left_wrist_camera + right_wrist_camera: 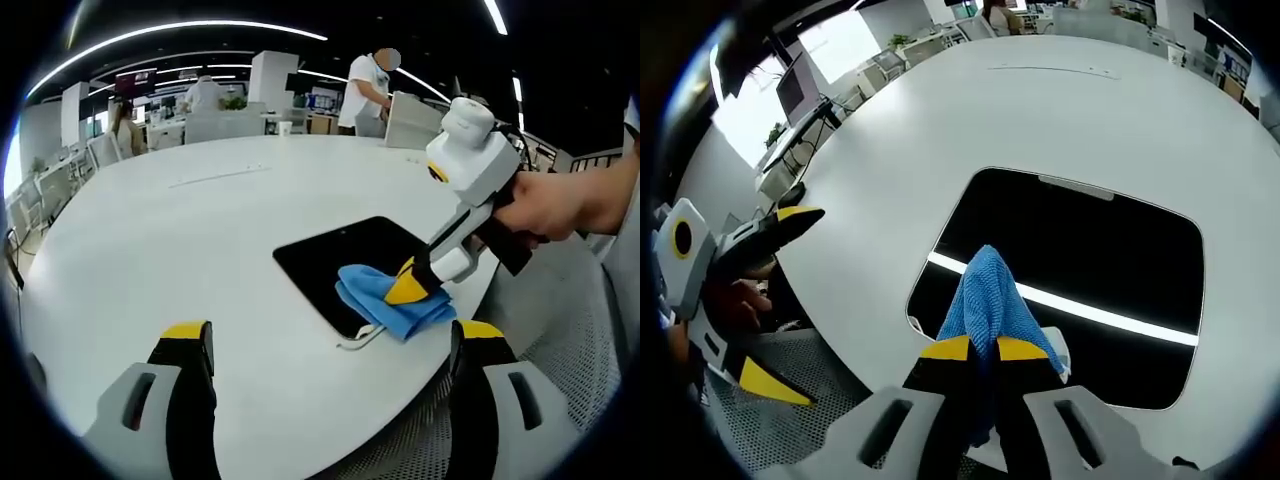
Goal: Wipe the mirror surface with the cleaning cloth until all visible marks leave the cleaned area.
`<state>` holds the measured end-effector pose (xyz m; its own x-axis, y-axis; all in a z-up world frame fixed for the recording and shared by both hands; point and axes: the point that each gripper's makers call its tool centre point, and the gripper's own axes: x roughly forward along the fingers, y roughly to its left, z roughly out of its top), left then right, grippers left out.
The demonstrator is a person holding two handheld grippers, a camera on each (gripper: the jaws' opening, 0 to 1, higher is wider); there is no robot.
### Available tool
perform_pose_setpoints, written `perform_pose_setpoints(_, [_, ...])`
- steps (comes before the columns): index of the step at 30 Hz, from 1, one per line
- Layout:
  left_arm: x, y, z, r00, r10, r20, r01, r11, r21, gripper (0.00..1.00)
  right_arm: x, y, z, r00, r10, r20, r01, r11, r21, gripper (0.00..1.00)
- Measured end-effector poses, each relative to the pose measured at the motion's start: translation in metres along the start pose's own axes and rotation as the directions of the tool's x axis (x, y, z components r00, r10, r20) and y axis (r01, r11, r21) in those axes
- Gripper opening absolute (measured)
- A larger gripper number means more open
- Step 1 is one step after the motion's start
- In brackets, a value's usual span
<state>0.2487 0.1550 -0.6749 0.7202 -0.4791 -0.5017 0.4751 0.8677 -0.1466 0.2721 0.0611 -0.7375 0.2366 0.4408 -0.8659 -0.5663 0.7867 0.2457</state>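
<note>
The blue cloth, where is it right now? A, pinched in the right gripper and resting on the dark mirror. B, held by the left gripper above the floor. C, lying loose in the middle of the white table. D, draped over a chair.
A: the right gripper is shut on the blue cloth, which rests on the dark mirror at its near edge; the left gripper is open and holds nothing.
</note>
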Motion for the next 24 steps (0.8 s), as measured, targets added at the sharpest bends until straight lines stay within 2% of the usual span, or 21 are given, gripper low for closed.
perform_pose_setpoints(24, [0.0003, 0.0006, 0.0003, 1.000, 0.001, 0.000, -0.001, 1.000, 0.002, 0.97, -0.0004, 0.0004, 0.0007, 1.000, 0.022, -0.002, -0.022, 1.000, 0.006, 0.02])
